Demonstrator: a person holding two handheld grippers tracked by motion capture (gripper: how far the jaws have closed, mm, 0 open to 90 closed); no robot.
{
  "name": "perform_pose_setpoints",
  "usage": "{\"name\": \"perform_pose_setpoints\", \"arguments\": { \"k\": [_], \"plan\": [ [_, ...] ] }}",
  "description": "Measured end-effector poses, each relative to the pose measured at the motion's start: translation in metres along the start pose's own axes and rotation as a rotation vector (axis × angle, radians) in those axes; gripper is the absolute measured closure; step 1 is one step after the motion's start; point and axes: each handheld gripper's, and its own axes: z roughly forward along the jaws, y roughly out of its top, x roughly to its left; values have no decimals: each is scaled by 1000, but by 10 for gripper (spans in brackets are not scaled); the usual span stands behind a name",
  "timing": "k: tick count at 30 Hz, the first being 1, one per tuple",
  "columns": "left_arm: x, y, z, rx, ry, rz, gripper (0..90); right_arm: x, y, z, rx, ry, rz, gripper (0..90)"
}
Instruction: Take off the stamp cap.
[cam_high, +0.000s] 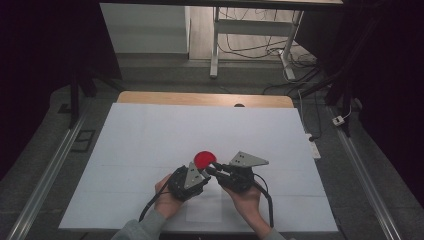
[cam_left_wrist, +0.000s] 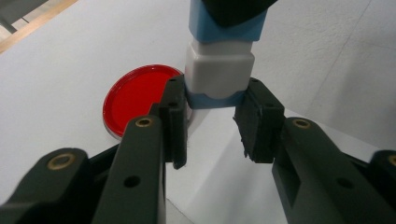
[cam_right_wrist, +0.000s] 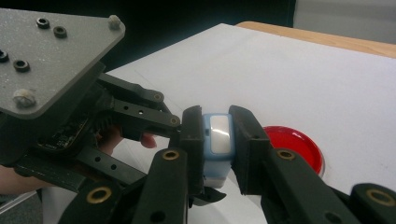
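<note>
A small blue and white block (cam_right_wrist: 218, 140) hangs just above the table, and my right gripper (cam_right_wrist: 218, 142) is shut on its sides. In the left gripper view the block (cam_left_wrist: 219, 65) comes down from the top. My left gripper (cam_left_wrist: 215, 100) has its two jaws set against the block's blue lower end, one on each side. A round red dish (cam_left_wrist: 135, 98) lies flat on the white sheet just behind the block. From above, both grippers (cam_high: 209, 171) meet tip to tip right in front of the red dish (cam_high: 204, 159), each held by a hand.
A white sheet (cam_high: 150, 140) covers the table, with a wooden strip (cam_high: 200, 98) bare along the far edge. Metal rails run along the floor on both sides. A desk frame and cables stand on the floor beyond the table.
</note>
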Motion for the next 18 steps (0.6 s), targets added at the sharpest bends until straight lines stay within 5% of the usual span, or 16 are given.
{"name": "perform_pose_setpoints", "arguments": {
  "k": [18],
  "plan": [
    [-1, -1, 0, 6, 7, 30, 654, 0, 1, 0, 21, 1, -19, 753]
  ]
}}
